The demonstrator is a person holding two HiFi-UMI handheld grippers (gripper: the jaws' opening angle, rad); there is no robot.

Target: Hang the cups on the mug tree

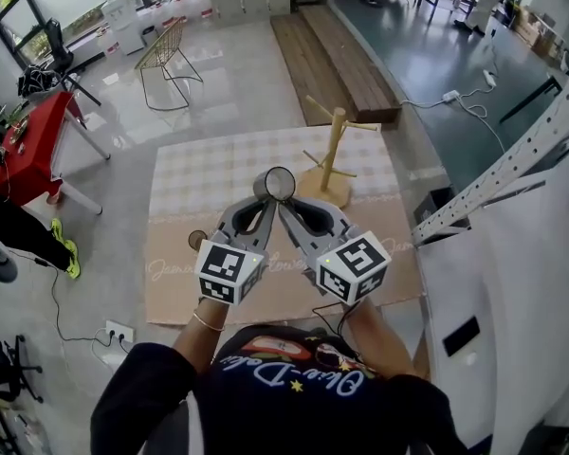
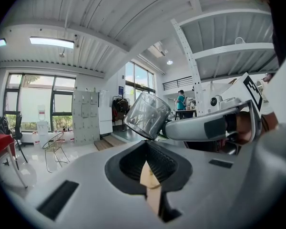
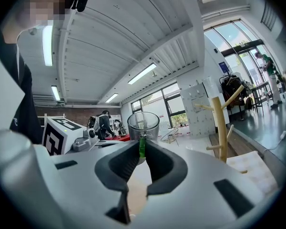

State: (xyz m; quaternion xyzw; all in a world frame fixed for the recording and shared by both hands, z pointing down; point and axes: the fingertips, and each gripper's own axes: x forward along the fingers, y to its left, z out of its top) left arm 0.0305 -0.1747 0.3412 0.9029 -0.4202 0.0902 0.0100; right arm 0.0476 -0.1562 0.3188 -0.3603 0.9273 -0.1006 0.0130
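A clear glass cup with a green handle hangs in the air over the checked tablecloth. My right gripper is shut on that handle; in the right gripper view the cup stands upright just beyond the gripper. My left gripper sits beside it with its jaws together and nothing between them. From the left gripper the cup shows tilted above the tips. The wooden mug tree stands bare just beyond and to the right, and appears as the mug tree right of the cup.
A small dark cup rests on the cloth near the left front. A slanted white perforated frame borders the table's right side. On the floor beyond are a red table, a wire chair and a wooden bench.
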